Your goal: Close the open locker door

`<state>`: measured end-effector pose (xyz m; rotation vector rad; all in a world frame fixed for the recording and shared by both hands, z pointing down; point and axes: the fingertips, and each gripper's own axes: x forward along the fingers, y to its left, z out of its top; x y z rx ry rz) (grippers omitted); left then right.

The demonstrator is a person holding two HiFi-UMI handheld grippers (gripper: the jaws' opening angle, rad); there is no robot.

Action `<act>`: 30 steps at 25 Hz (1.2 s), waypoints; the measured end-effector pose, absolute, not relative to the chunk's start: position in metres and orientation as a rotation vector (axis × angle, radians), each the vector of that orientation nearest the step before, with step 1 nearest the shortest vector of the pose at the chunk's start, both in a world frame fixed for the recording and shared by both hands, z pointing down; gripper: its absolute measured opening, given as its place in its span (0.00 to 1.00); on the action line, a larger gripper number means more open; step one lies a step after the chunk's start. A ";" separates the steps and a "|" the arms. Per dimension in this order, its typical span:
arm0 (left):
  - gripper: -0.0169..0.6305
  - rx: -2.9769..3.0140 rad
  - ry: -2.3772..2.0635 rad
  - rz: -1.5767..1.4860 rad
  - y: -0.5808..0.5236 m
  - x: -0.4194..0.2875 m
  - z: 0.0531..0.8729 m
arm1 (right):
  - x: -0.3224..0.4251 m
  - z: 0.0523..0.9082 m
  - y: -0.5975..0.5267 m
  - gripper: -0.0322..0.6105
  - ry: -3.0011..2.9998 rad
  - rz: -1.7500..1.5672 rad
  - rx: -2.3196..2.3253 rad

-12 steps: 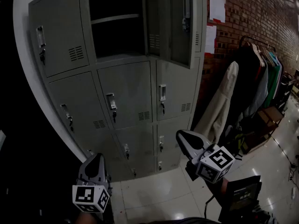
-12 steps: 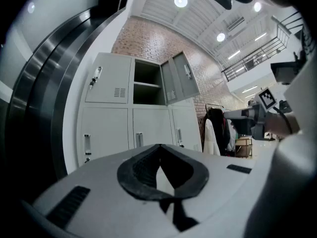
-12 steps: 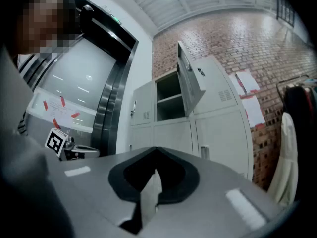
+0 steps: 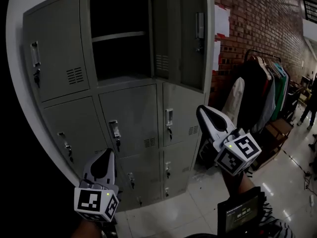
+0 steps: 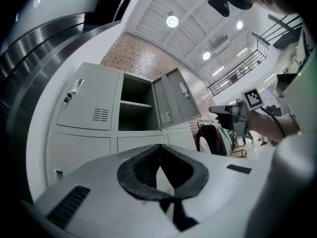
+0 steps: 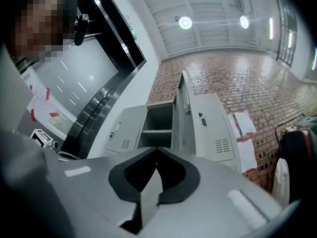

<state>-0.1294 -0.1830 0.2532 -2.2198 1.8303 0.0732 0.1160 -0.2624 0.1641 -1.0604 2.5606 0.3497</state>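
Note:
The grey locker bank (image 4: 133, 113) stands ahead, its top middle compartment (image 4: 119, 43) open and empty with one shelf. Its door (image 4: 183, 33) is swung out to the right, latch on its inner face. My right gripper (image 4: 202, 109) is raised below that door, shut on nothing, apart from the lockers. My left gripper (image 4: 108, 152) hangs lower left, also shut and empty. The left gripper view shows the open door (image 5: 173, 100) beyond my left gripper (image 5: 159, 148). In the right gripper view the door (image 6: 181, 113) stands nearly edge-on above my right gripper (image 6: 157, 150).
A clothes rack with hanging coats (image 4: 262, 93) stands right of the lockers against a brick wall (image 4: 257, 19) with papers (image 4: 223, 21) taped on it. A curved white wall (image 4: 15, 83) borders the lockers' left. A small screen (image 4: 240, 214) sits low by the right arm. The floor is glossy tile.
Both grippers have risen in the head view; the right one moved up and closer under the open door. The lockers look nearer and lower in the picture.

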 end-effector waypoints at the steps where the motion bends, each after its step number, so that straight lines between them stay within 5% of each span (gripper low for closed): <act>1: 0.03 -2.235 1.787 0.063 -0.190 -0.130 0.249 | 0.120 0.155 -0.268 0.05 2.528 0.353 -1.090; 17: 0.03 -2.241 1.546 0.214 -0.278 -0.121 0.161 | 0.170 0.088 -0.354 0.25 2.493 0.252 -1.012; 30: 0.03 -2.131 1.608 0.171 -0.281 -0.122 0.159 | 0.122 0.088 -0.317 0.17 2.545 0.254 -0.646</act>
